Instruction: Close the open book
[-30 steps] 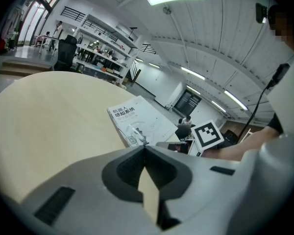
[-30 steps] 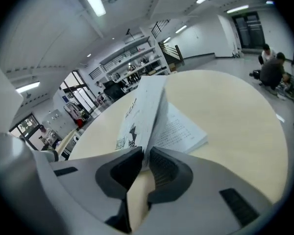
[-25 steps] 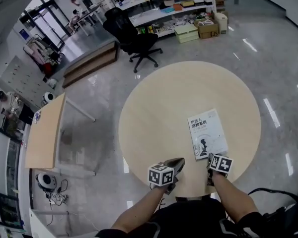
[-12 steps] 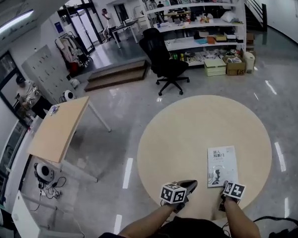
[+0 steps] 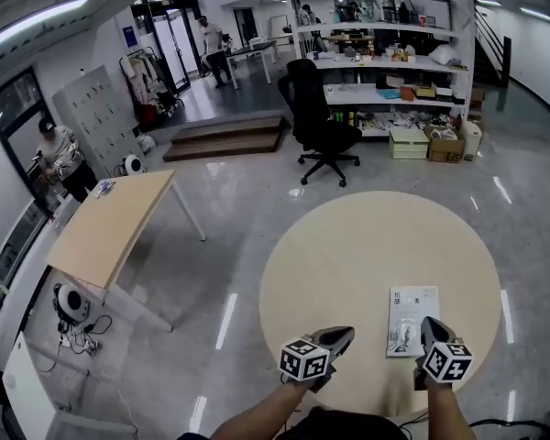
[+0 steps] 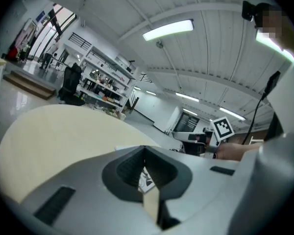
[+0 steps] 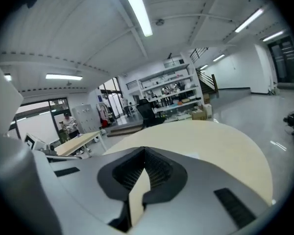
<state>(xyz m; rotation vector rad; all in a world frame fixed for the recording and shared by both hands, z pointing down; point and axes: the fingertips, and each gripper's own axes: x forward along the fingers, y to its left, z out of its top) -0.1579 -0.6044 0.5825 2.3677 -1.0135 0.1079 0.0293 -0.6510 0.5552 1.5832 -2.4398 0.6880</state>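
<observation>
The book point(image 5: 412, 321) lies shut, white cover up, on the near right part of the round pale table point(image 5: 348, 255). My right gripper point(image 5: 430, 326) hovers over the book's near right corner; its jaws have just been closing and now stand shut with nothing between them point(image 7: 145, 151). Left of the book, over the table's near edge, my left gripper point(image 5: 339, 337) is held shut and holds nothing. In the left gripper view the tips point(image 6: 145, 148) meet, and a bit of the book's cover point(image 6: 147, 181) shows through the gap behind them.
A black office chair point(image 5: 323, 126) stands beyond the round table. A rectangular wooden table point(image 5: 115, 227) is at the left, with a person point(image 5: 62, 159) standing behind it. Shelves point(image 5: 394, 53) and boxes point(image 5: 440, 145) line the back wall.
Both grippers have risen off the table, the right one more, and it now points over the book's near corner. The head view has tilted up. The book has not moved.
</observation>
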